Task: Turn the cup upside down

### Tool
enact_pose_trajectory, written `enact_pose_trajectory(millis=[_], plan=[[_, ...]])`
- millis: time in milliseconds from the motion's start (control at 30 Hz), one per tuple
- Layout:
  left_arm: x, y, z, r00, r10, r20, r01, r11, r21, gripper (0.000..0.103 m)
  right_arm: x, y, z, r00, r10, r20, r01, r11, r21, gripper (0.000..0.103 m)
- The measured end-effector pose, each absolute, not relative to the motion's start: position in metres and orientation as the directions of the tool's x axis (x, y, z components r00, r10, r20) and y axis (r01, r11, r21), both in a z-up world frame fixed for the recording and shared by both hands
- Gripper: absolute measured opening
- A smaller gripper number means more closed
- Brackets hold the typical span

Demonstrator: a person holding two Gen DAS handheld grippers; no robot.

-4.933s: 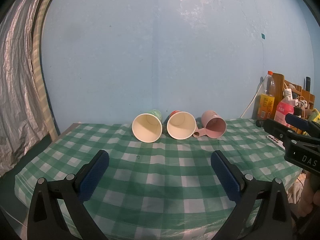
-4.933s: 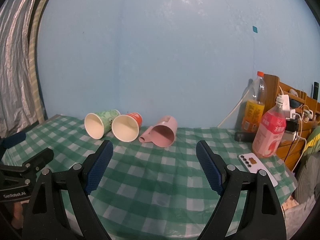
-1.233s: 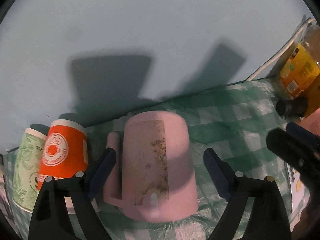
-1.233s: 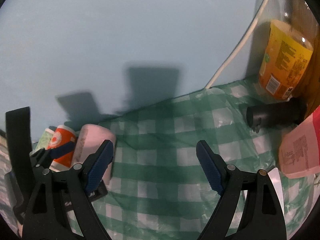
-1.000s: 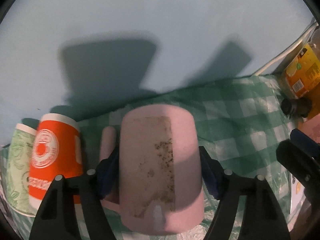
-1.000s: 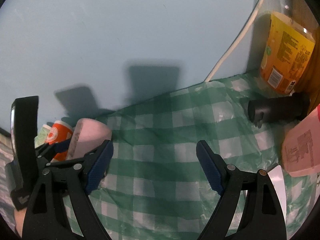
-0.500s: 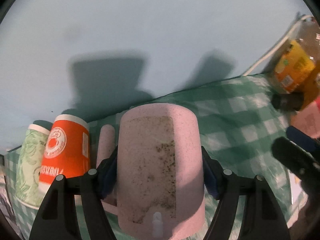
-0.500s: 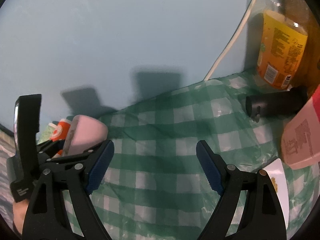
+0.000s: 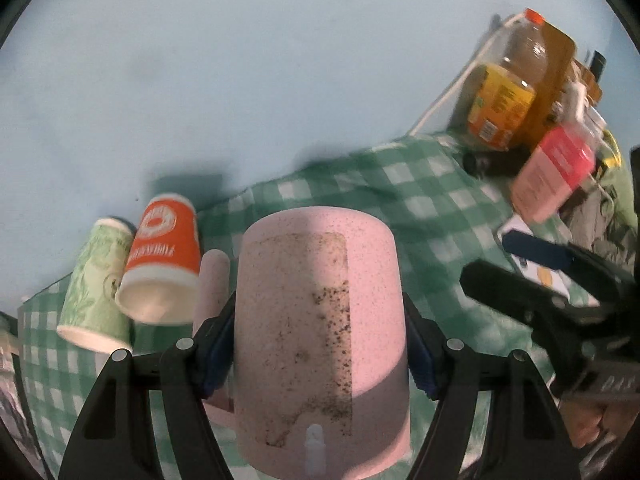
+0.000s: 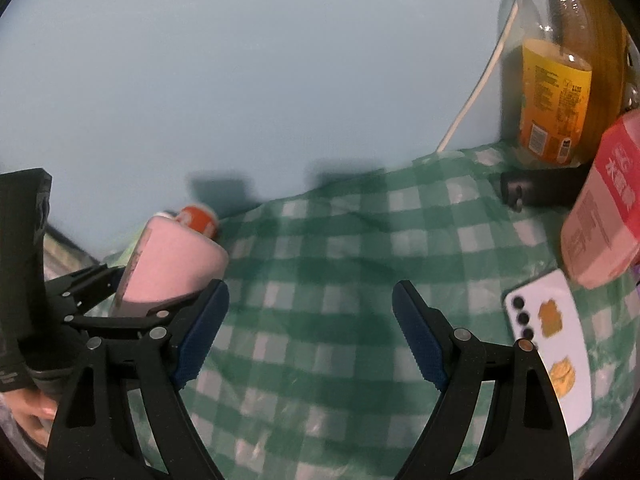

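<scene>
The left gripper is clamped across the body of the pink speckled plastic mug, its blue pads pressed to opposite sides of the wall low down, toward the rim end. The mug's closed base points away from the camera and toward the blue wall, so it looks partway tipped, between lying down and standing on its rim. Whether it is clear of the green checked tablecloth cannot be told from here.

Its straight handle sticks out on the side facing the orange paper cup, which lies on its side just beside the mug with a green patterned paper cup touching it on the far side.

The mug is probably light and stiff — a rigid wall that will not buckle under the pads the way the paper cups would, though smooth plastic may slip if the grip is loose. The hold across the body, clear of the handle, seems sound. A worn, dirty label patch on the wall adds no real grip.

The right gripper hangs with its jaws spread wide and nothing between them, over bare cloth to the right of the mug. A white phone and a pink bottle lie well apart from the mug.
</scene>
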State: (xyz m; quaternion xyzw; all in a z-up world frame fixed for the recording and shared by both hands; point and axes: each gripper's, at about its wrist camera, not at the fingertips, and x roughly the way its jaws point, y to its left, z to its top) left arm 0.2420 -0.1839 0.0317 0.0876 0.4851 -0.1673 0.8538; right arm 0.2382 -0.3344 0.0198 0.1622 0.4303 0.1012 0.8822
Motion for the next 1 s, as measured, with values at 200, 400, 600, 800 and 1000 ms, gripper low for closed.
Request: enact_pose_trajectory(millis=[200,400,600,800,1000], plan=[[0.211,-0.164,0.01,0.492,-0.165,-0.855,0.362,0.932,0.029,0.074,0.213,-0.322,0.016,0.616,0.357,-0.702,-0.08,0.915,0.395,0.084],[0.188,-0.135,-0.013,0.455,-0.185,-0.871,0.358,0.934,-0.011,0.074,0.195,-0.297,0.001,0.581,0.405,-0.706,-0.133,0.903,0.408,0.084],[0.184,-0.12,-0.035,0.43,-0.166,-0.888,0.331,0.943,-0.016,0.074,0.188,-0.277,-0.019,0.533,0.447,-0.719,-0.161,0.887,0.433,0.084],[0.186,-0.111,-0.05,0.398,-0.169,-0.902,0.31,0.95,-0.041,0.074,0.187,-0.268,-0.032,0.508,0.454,-0.732,-0.168,0.886,0.433,0.084],[0.185,-0.11,-0.049,0.396,-0.16,-0.904,0.312,0.95,-0.031,0.074,0.188,-0.263,-0.036,0.506,0.448,-0.737,-0.176,0.89,0.42,0.084]])
